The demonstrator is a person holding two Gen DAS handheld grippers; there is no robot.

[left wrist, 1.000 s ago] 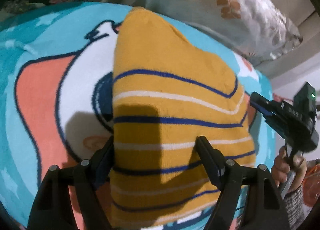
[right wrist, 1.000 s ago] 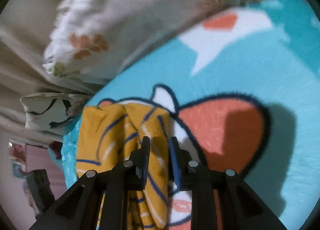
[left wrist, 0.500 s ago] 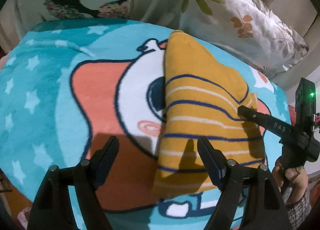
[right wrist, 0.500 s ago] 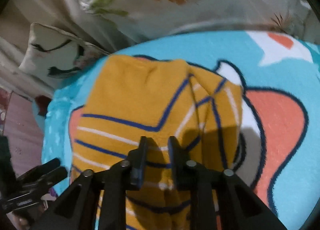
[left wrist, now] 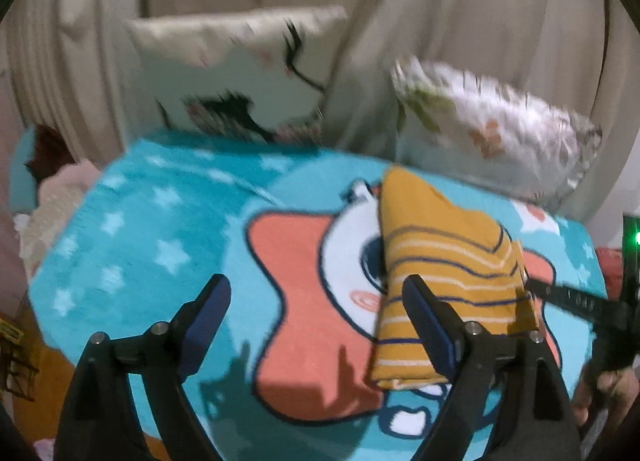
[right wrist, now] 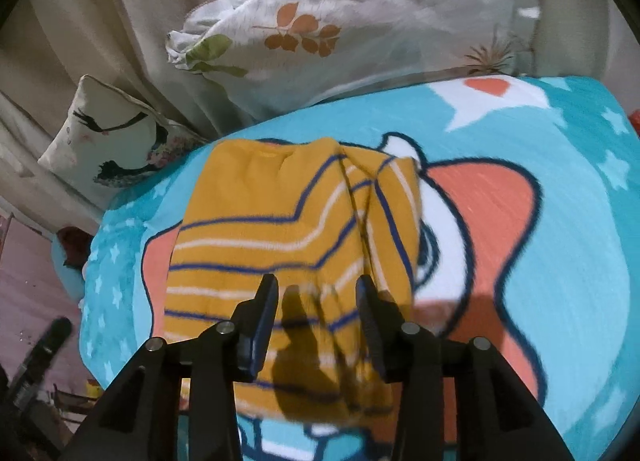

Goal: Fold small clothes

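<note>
A small mustard-yellow garment [left wrist: 448, 273] with navy and white stripes lies folded on a turquoise cartoon blanket [left wrist: 152, 245]. My left gripper [left wrist: 316, 301] is open and empty, raised above the blanket to the garment's left. My right gripper [right wrist: 316, 297] is open with its fingers spread over the garment's near edge [right wrist: 288, 229], holding nothing. The right gripper's body shows at the garment's right side in the left wrist view [left wrist: 576, 301].
A leaf-print pillow [right wrist: 360, 21] and a face-print cushion [right wrist: 108, 141] lean against beige curtains at the back. The blanket's left edge drops toward pinkish items [left wrist: 52, 201]. The blanket's star-patterned part [right wrist: 592, 221] lies to the right.
My left gripper has pulled back and up, away from the garment. My right gripper has opened and let go of the garment, which now lies flat and folded.
</note>
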